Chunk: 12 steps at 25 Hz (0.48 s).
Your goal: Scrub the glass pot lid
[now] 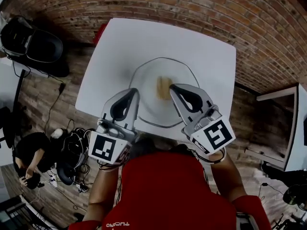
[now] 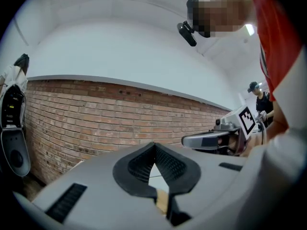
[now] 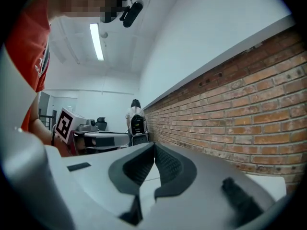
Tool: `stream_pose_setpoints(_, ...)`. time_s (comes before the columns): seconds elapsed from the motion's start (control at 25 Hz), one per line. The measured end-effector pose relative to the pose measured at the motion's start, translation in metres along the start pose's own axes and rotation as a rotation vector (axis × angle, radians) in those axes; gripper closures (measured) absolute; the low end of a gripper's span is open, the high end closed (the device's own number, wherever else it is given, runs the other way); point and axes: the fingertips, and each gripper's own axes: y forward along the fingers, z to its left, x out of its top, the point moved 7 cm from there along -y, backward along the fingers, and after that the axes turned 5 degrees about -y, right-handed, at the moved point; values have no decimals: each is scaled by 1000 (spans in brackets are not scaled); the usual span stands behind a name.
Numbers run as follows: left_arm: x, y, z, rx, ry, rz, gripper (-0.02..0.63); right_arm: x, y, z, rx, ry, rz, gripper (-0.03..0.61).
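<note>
The round glass pot lid (image 1: 149,80) lies flat in the middle of the white table (image 1: 120,42). A yellowish sponge (image 1: 163,87) rests at the lid's centre. My left gripper (image 1: 134,91) hovers over the lid's near left part, shut with nothing in it. My right gripper (image 1: 173,87) is over the lid just right of the sponge, also shut and empty. In the left gripper view the jaws (image 2: 154,146) meet tip to tip, and a tan strip of the sponge (image 2: 162,201) shows below them. The right gripper view shows its jaws (image 3: 154,145) closed together.
A brick wall (image 1: 201,8) runs behind the table. A black chair (image 1: 33,44) stands at the far left, with cables and a seated person (image 1: 26,159) on the wooden floor at the left. A white desk edge (image 1: 292,128) is at the right.
</note>
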Motion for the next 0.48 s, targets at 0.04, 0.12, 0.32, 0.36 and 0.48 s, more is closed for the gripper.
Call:
stream_pose_setpoints(0.04,-3,2,11,-16,-3,2,597,-2,7,1,-18,9,5,549)
stream_pose_setpoints(0.12,-3,8,30,-55,-10,-8,597,-7,21,2,-58,26,17,549)
stream_pose_setpoints(0.32,-16,19,72,-143,-29,40,596,-22,39,4,-203,62,73,548)
stream_pose_setpoints(0.36,-20,20,80,-156,-33,52,597,-24,42,4,-231,67,86,548)
stream_pose_setpoints(0.48,-31,25,104,-181,-30,111,595,-29,50,5,-314,76,135,548)
